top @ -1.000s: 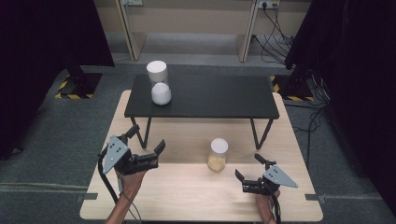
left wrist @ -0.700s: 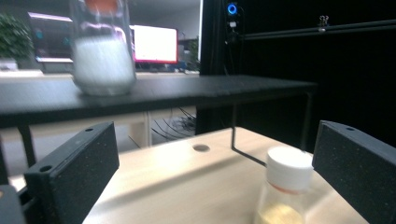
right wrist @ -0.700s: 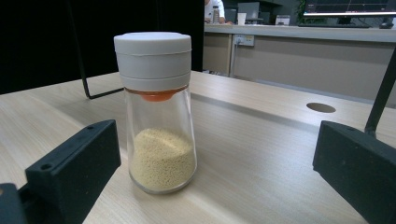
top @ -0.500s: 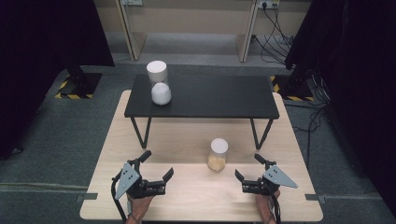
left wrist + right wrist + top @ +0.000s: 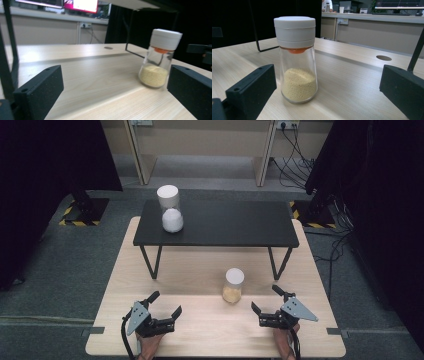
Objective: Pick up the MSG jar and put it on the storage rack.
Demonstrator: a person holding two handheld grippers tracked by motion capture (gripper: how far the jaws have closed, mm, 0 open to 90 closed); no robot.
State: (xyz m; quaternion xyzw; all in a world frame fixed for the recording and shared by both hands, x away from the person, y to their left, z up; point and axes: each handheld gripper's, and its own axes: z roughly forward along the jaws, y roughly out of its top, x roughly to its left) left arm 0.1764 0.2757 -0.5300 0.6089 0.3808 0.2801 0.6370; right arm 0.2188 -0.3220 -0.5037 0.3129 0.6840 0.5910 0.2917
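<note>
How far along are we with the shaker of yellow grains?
Nothing looks done: the clear glass shaker of yellow grains with a white cap stands upright on the light wooden table, untouched. In hand: the left gripper and right gripper flank it, jaws open. Gripping and moving it remain.

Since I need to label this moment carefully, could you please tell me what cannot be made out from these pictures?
- What the white stuff in the far jar on the black shelf is: too small in the high view.
- The grains in the near jar: what they are cannot be told.
- The person's forearms: cut off by the high view's bottom edge, below the left gripper and right gripper.
</note>
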